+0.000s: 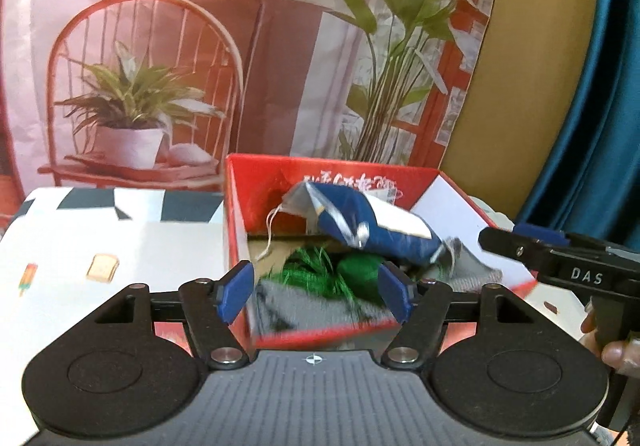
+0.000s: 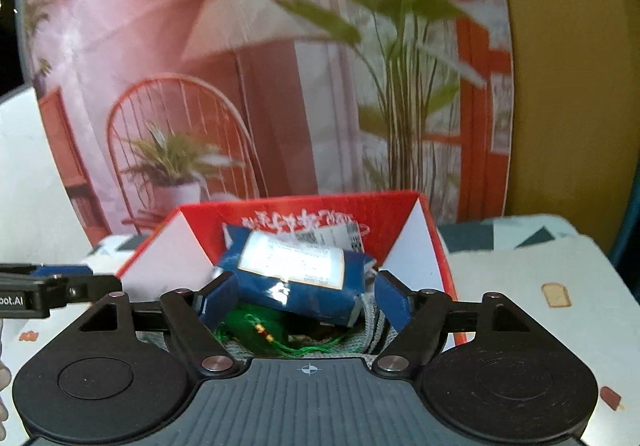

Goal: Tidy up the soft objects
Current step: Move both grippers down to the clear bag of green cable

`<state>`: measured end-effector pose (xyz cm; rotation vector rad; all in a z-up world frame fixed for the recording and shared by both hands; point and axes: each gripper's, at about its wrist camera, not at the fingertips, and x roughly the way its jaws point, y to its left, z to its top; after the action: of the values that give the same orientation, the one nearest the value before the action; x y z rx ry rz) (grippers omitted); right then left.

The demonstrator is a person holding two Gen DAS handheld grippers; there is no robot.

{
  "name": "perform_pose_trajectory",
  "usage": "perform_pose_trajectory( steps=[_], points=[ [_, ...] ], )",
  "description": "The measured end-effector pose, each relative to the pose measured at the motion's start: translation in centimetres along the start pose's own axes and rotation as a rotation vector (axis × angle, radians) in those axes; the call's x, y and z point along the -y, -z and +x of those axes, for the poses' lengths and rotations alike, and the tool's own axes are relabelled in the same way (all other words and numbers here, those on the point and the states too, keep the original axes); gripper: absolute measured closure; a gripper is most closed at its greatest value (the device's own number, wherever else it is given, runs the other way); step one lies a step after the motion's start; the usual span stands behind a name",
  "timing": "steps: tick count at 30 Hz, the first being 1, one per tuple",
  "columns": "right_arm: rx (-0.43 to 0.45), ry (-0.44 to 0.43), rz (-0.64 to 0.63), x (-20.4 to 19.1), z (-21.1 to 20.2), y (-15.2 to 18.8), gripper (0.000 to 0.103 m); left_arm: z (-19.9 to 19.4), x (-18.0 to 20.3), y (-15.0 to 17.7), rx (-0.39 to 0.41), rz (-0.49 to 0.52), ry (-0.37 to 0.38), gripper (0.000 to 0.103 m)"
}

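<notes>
A red cardboard box (image 1: 234, 206) stands open on the table. Across its top lies a blue soft pack (image 1: 384, 230) with a white label, tilted over a green tasselled piece (image 1: 320, 270) and a grey knit cloth (image 1: 280, 306). My left gripper (image 1: 316, 292) hangs open at the box's near rim, holding nothing. My right gripper (image 2: 306, 300) is open too; the blue pack (image 2: 296, 266) shows between its fingers, with the pads off it. From the right wrist, the green piece (image 2: 256, 330) and grey cloth (image 2: 374, 322) lie under the pack. Each gripper appears at the edge of the other's view.
The table wears a white cloth (image 1: 104, 266) printed with toast and ice lollies. Behind the box rises a backdrop (image 1: 140, 86) picturing a chair, a lamp and plants. A teal curtain (image 1: 600, 86) hangs at the right. A person's fingers (image 1: 616, 354) hold the right gripper's handle.
</notes>
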<state>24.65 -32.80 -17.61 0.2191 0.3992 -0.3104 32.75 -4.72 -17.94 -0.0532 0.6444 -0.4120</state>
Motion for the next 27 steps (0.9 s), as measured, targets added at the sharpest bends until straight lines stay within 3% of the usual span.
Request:
perform_pose_trajectory(
  steps=[9,18,27],
  points=[
    [0.102,-0.043,-0.048,-1.4,-4.8,3.9,0.030,-2.3,0.9,4.7,-0.006,-0.075,-0.009,0.034],
    [0.000,-0.056,-0.094,-2.2,-5.8,10.5,0.029,-2.6,0.8,8.9,-0.020,-0.053,-0.065,0.034],
    [-0.056,-0.029,-0.171,-3.4,-5.4,15.6,0.017,-2.6,0.4,10.6,-0.009,-0.064,-0.102,0.034]
  ],
)
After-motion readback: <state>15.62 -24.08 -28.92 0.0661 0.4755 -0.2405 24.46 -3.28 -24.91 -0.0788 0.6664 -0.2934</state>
